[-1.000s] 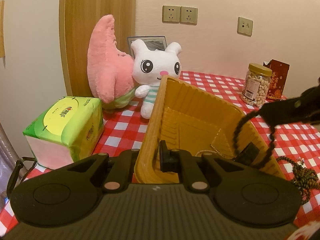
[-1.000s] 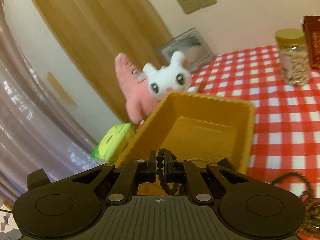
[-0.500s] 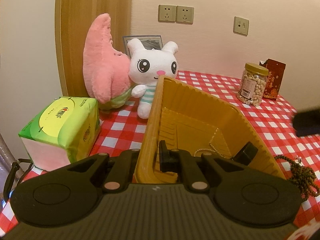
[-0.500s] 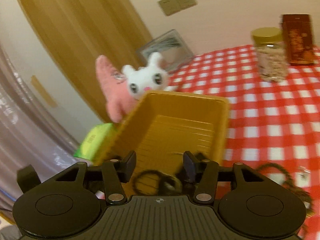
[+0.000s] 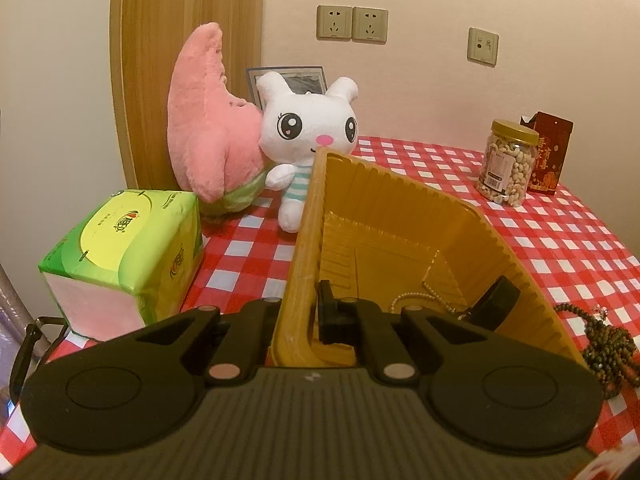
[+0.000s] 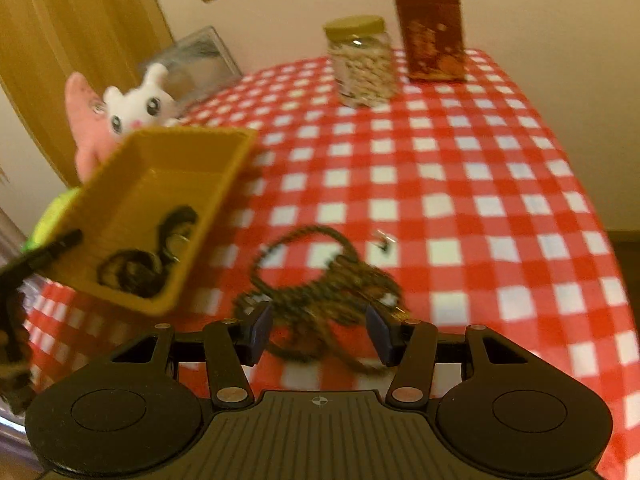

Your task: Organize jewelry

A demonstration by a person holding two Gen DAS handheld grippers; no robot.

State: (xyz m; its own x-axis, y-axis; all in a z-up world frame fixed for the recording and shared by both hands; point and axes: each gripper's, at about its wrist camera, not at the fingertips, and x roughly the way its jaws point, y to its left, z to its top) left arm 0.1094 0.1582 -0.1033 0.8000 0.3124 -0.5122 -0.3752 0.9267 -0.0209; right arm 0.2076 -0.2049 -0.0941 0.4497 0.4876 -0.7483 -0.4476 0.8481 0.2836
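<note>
From the left wrist we see our left gripper (image 5: 310, 316) clamped shut on the near wall of the yellow tray (image 5: 404, 216), holding it tilted, a pale chain (image 5: 424, 300) lying inside. If that thin rim slips, the tray could drop and spill.

From the right wrist, our right gripper (image 6: 318, 330) points steeply down, jaws parted and empty, over the tangled bead necklace (image 6: 320, 288) on the checked tablecloth (image 6: 480, 184). Closing could catch only one loop, and the rest may drag.
</note>
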